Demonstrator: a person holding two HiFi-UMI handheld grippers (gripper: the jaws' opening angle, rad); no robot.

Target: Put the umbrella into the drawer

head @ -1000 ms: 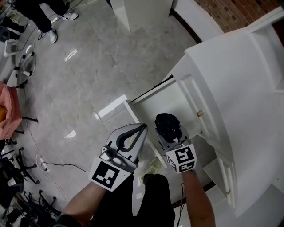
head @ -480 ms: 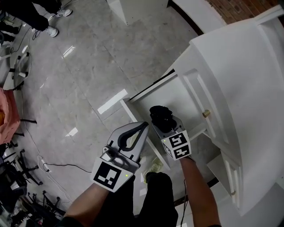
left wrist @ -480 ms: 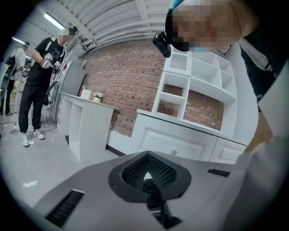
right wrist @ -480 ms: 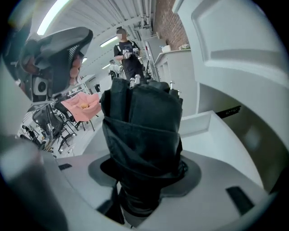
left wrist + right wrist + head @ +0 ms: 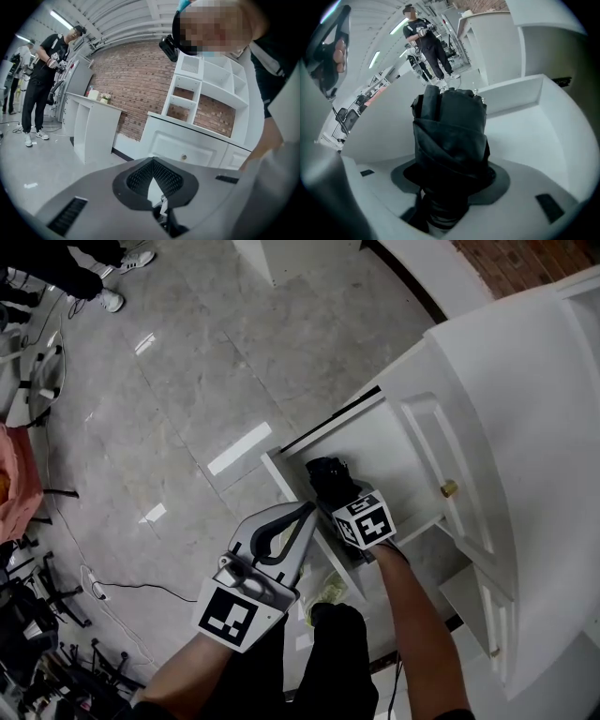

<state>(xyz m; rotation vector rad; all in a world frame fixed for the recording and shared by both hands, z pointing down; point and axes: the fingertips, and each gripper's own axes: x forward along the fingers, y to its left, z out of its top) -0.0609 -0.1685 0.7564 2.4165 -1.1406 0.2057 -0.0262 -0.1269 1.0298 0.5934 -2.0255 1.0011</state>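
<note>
black folded umbrella point(image 5: 326, 474) gripped in right claw point(image 5: 334, 495), jaws easing open, just inside open drawer's point(image 5: 394, 442) left wall, free room rightward, cabinet point(image 5: 525, 418) beyond, left claw point(image 5: 301, 513) closed, empty, nearer

umbrella point(image 5: 449, 136): black
drawer point(image 5: 375, 442): white (plain, no pattern)
floor point(image 5: 187, 362): grey, faintly veined, upper left
brick wall point(image 5: 506, 259): red-brown, upper right corner
</note>
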